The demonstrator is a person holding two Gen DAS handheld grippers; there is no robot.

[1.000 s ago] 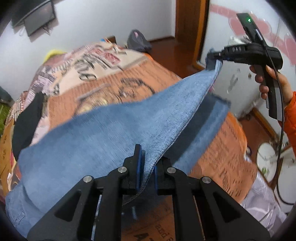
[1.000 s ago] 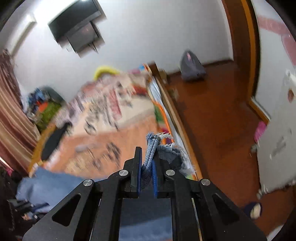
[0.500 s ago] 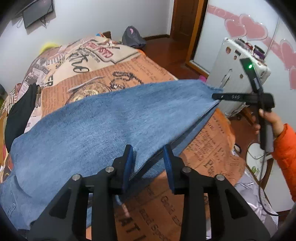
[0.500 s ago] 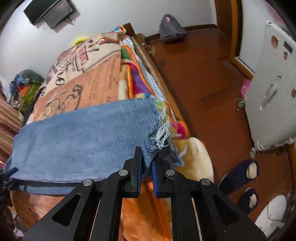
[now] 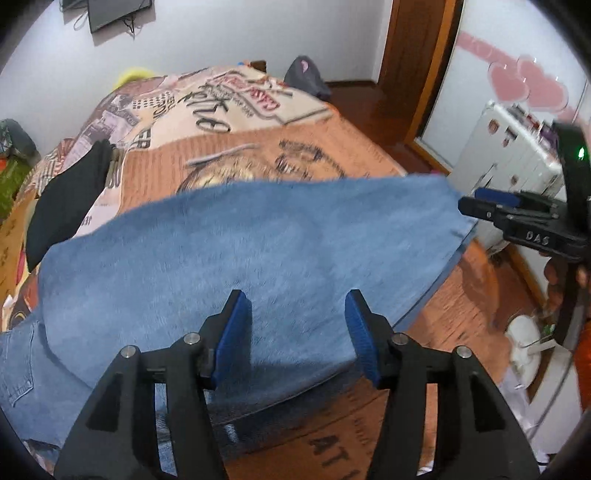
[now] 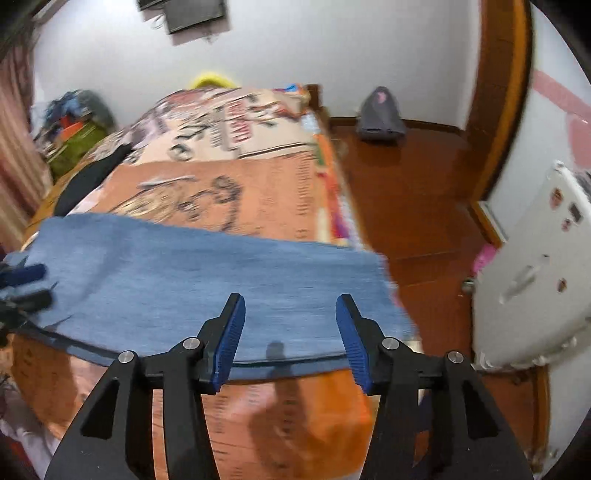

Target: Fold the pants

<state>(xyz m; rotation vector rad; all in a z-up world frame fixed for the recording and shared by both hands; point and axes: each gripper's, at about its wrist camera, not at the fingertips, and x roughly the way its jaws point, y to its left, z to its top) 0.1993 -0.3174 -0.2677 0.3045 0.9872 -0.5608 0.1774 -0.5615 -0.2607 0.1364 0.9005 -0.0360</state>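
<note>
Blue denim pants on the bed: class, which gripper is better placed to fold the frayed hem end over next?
Probably the right gripper: its opening jaws hover near the frayed hem of the blue denim pants.

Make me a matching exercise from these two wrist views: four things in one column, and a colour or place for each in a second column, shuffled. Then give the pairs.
Things:
1. jeans
2. black cloth
3. grey bag
4. screen

Places or colours:
A. on the wooden floor by the wall
B. mounted high on the white wall
C. blue, spread across the near end of the bed
D. on the far left side of the bed cover

Pairs: 1-C, 2-D, 3-A, 4-B
</note>
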